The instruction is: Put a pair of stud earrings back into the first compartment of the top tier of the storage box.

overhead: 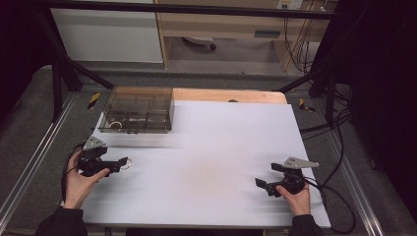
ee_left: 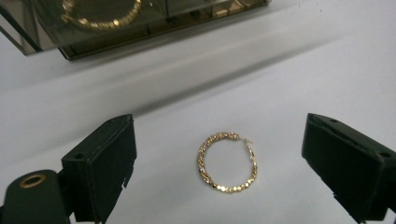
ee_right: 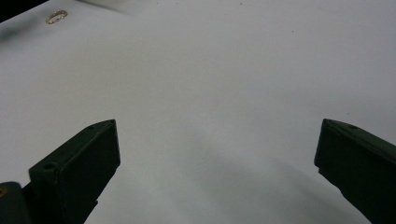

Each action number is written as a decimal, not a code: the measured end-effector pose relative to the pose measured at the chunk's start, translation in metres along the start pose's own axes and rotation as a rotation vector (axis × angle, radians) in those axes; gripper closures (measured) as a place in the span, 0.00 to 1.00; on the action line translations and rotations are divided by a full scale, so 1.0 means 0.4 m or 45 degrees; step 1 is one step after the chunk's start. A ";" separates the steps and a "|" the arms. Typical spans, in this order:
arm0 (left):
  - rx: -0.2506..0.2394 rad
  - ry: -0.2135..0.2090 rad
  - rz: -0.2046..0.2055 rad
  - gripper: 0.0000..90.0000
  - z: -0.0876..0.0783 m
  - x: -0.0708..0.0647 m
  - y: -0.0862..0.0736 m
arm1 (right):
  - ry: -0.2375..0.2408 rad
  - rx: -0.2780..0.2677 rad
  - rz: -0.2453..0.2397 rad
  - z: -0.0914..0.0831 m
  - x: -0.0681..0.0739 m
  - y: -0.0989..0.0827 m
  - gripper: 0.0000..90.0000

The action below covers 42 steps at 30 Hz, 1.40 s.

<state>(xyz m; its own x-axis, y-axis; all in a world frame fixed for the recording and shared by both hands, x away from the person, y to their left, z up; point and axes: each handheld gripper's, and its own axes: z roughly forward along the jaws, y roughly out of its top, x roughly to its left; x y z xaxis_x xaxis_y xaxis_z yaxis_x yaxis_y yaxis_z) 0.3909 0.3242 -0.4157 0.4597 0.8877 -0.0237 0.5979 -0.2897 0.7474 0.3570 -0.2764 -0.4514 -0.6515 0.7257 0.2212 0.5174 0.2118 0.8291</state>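
A gold twisted hoop earring (ee_left: 227,162) lies flat on the white table sheet (overhead: 221,142), with its clasp end pointing right. My left gripper (ee_left: 219,140) is open, its two black jaws standing wide on either side of the earring without touching it. From above, that gripper (overhead: 122,163) sits at the left of the table with the earring (overhead: 126,163) at its tips. A second gold hoop (ee_left: 100,16) rests inside the clear box (overhead: 137,110). My right gripper (overhead: 268,175) is open at the front right with only bare table between its jaws (ee_right: 217,144). The earring (ee_right: 56,17) shows far off.
The clear smoky compartment box (ee_left: 70,42) stands at the back left, just beyond the left gripper. A wooden strip (overhead: 228,95) runs along the table's far edge. Black cables (overhead: 339,196) trail off the right side. Metal frame rails (overhead: 29,162) flank the table.
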 end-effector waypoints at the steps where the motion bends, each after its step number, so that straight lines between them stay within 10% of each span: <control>1: 0.004 -0.002 -0.003 0.12 0.003 0.000 -0.006 | -0.001 0.001 -0.002 0.000 0.000 0.000 0.01; 25: 0.066 0.029 -0.034 0.68 0.052 0.010 -0.045 | -0.002 0.009 -0.004 0.003 0.000 -0.001 0.01; 42: 0.099 0.044 -0.047 0.89 0.062 0.010 -0.046 | -0.003 0.008 0.000 0.002 0.000 -0.001 0.01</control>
<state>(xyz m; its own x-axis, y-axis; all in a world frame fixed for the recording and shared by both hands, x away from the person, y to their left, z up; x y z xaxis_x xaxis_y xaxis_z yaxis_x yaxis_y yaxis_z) 0.3982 0.3242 -0.4459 0.4143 0.9098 -0.0259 0.6635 -0.2824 0.6929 0.3573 -0.2758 -0.4522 -0.6501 0.7272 0.2204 0.5213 0.2158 0.8257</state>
